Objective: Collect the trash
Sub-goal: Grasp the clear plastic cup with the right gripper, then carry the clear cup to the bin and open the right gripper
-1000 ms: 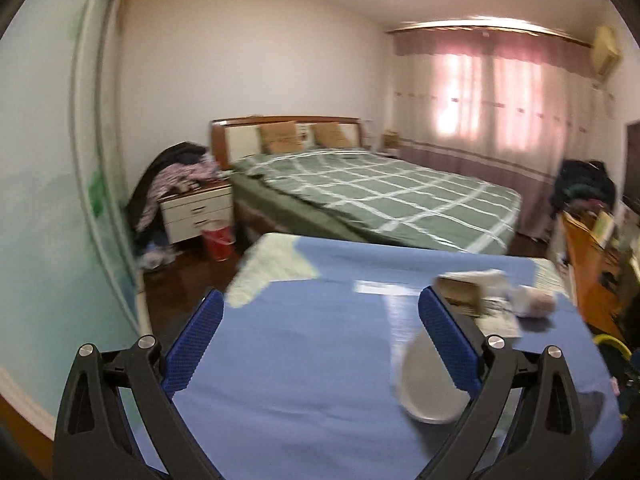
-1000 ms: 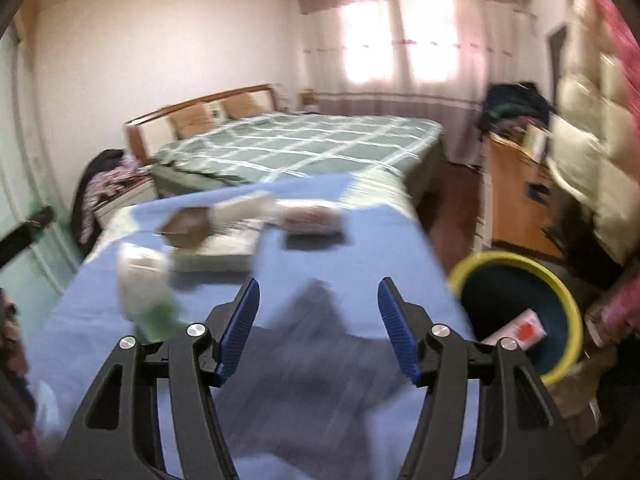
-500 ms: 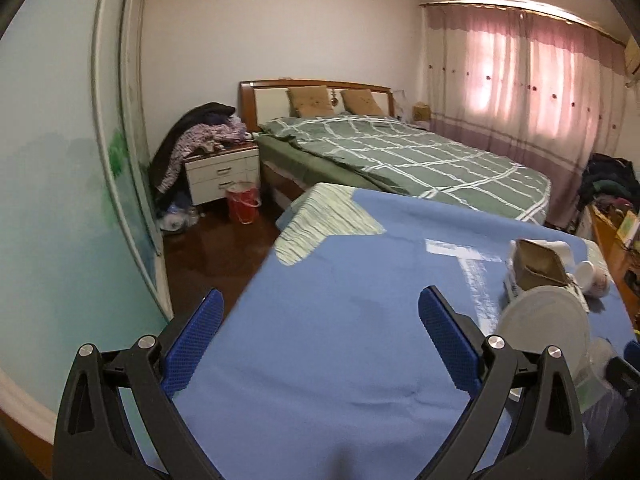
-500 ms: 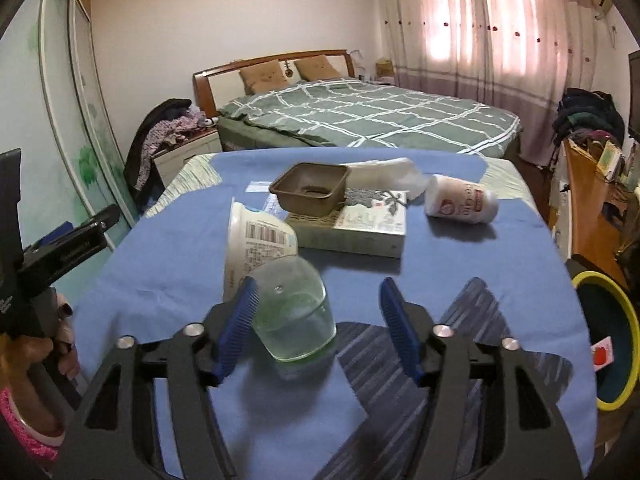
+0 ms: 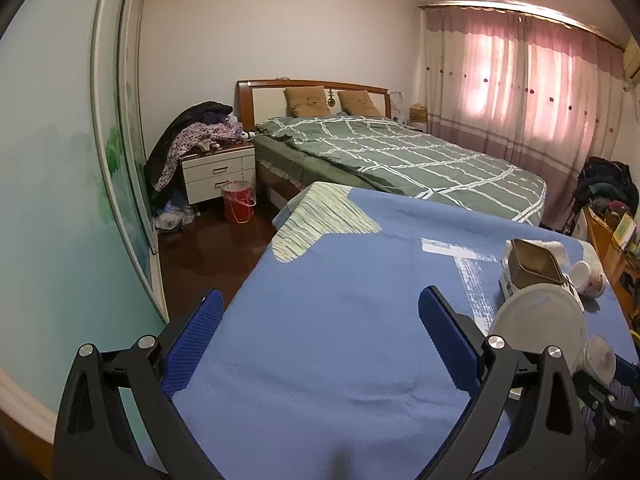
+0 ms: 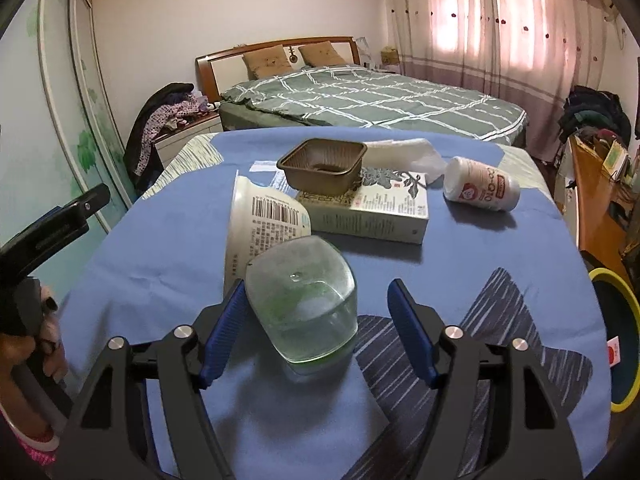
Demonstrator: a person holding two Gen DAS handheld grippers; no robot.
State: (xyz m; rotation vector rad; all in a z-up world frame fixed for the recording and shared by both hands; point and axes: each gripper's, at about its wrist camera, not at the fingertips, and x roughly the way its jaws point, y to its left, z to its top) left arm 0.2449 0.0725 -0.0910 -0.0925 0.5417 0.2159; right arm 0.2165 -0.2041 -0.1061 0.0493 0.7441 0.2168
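Items on the blue cloth (image 6: 168,256), left to right:
- One white paper tub (image 6: 262,226), on its side, barcode label up.
- One clear plastic cup (image 6: 304,300), upside down, greenish tint and misted inside, nearest the camera, touching the tub.
- One brown plastic tray (image 6: 322,164), square and ribbed, upright on one flat printed carton (image 6: 372,208).
- One crumpled white bag (image 6: 404,152), far side.
- One white printed paper cup (image 6: 480,190), lying down, right and apart.
- One yellow-rimmed bin (image 6: 618,344), off the right edge.

Right gripper (image 6: 316,332): tilted down over the near edge, jaws closing around the clear cup; left pad beside it, right pad apart.

Left gripper (image 5: 320,344): pointing across bare cloth, jaws wide, nothing between. A hand (image 6: 24,344) holds its handle.
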